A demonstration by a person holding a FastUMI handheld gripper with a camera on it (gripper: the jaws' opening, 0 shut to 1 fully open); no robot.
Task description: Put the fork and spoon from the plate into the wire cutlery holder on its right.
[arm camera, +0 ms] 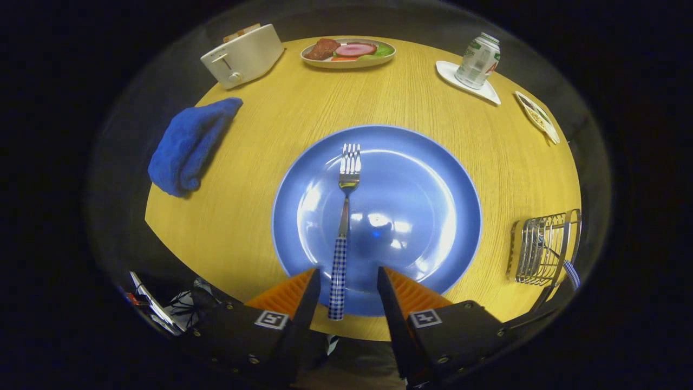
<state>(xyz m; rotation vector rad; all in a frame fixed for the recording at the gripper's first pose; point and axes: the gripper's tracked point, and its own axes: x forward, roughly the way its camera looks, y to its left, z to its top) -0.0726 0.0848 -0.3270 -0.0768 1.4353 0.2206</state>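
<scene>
A: Nearest first. The gripper (344, 281) has its jaws spread, released, gripping nothing. The fingers flank the handle end of the fork (343, 227), one on each side, with a gap on both sides.

B: And the fork?

A: Steel tines and neck, blue-and-white checked handle. It lies on the blue plate (433, 216), tines pointing away from the fingers, handle end overhanging the plate's near rim. The plate is glossy and throws back lamp glare.

B: Gripper's pose?

A: Held above the near edge of the wooden table (243, 216), looking down along the fork.

B: The holder?

A: The wire cutlery holder (541, 249) stands right of the plate, apart from it. A checked handle like the fork's pokes out of its near side; I cannot tell what piece it belongs to.

B: Farther out?

A: Blue cloth (187, 146) on the left. Beyond the plate: a toaster (243, 54), a dish of food (349, 52), a can (478, 59) on a white coaster (490, 93), and a small patterned dish (537, 116).
</scene>
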